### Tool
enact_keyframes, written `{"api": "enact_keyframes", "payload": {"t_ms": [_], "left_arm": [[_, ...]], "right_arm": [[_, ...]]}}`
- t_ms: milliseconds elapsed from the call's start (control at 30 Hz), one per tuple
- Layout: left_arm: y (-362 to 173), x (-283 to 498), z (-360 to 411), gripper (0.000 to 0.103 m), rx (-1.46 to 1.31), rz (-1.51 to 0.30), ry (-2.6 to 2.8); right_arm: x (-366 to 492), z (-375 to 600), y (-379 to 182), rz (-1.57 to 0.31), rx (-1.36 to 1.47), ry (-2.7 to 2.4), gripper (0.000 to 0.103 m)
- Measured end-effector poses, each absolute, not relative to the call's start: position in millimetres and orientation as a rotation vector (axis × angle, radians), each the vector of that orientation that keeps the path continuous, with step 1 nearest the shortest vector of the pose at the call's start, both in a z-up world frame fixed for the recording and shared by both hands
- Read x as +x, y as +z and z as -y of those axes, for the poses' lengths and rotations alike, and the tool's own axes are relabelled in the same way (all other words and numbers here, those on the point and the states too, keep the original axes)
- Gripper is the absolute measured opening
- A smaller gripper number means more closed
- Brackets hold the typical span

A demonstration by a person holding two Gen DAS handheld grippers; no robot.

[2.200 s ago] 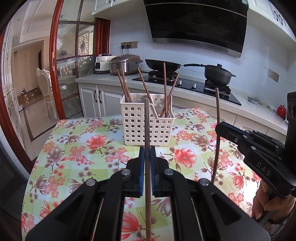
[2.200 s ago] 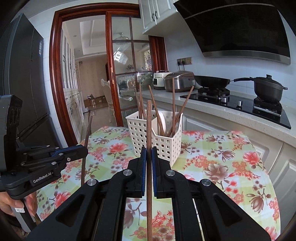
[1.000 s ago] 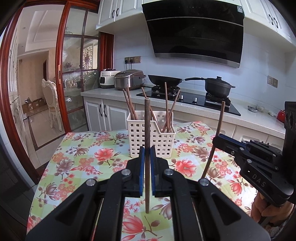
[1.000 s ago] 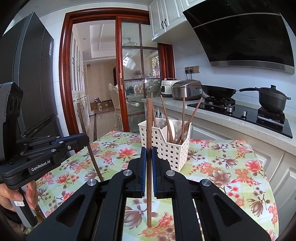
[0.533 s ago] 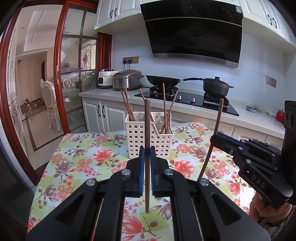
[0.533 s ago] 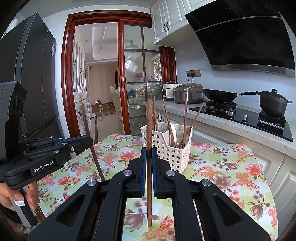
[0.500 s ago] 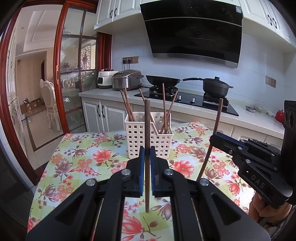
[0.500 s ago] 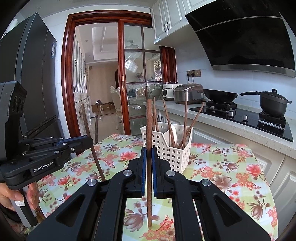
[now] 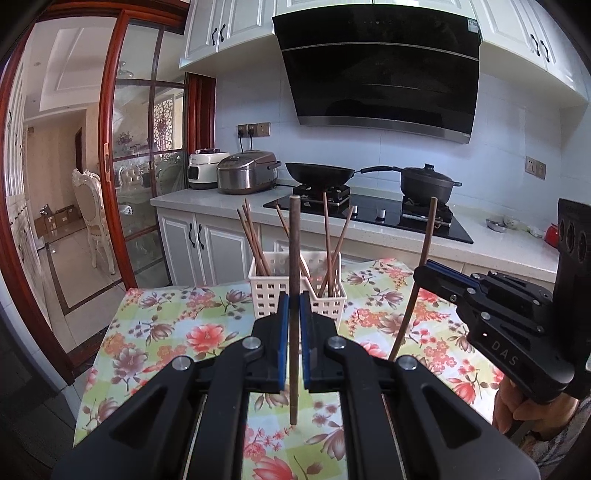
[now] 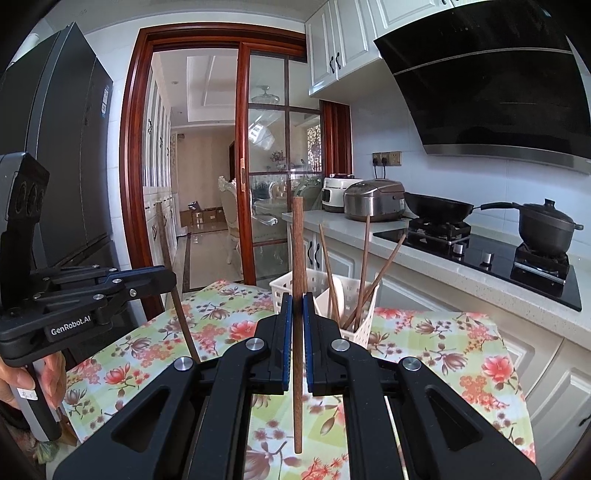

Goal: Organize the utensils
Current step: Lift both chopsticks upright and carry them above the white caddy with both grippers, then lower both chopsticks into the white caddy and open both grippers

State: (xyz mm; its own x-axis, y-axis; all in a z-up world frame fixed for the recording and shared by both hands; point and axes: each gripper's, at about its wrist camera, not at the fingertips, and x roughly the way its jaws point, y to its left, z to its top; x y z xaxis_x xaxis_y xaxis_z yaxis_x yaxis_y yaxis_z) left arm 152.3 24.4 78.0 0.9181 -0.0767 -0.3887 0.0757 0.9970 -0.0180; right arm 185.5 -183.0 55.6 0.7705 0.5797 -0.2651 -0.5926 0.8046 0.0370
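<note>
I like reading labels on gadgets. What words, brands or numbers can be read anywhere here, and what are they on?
"GenRobot.AI": side of the left gripper, in white.
"DAS": side of the right gripper, faint.
Tag on the left gripper's handle: handwritten, too blurred to read.
Sticker on the fridge and marks on the range hood: too small to read.

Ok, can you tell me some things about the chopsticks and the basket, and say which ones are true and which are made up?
1. Each gripper holds one chopstick. True: the left gripper and the right gripper are each shut on a chopstick.
2. The basket is empty. False: several chopsticks stand in it.
3. The basket sits on a flowery tablecloth. True.
4. The held chopsticks lie flat on the table. False: both are upright, above the cloth.
5. A pot sits on the stove. True.
</note>
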Motion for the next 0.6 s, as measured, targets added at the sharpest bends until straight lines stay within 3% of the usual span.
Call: {"api": "enact_keyframes", "payload": {"t_ms": [600], "left_arm": [[146.2,239.7,-44.7,0.006,-0.025,-0.359,-0.081]], "right_arm": [[264.1,175.2,100.0,-0.256,-0.001,0.6,0.006]]}}
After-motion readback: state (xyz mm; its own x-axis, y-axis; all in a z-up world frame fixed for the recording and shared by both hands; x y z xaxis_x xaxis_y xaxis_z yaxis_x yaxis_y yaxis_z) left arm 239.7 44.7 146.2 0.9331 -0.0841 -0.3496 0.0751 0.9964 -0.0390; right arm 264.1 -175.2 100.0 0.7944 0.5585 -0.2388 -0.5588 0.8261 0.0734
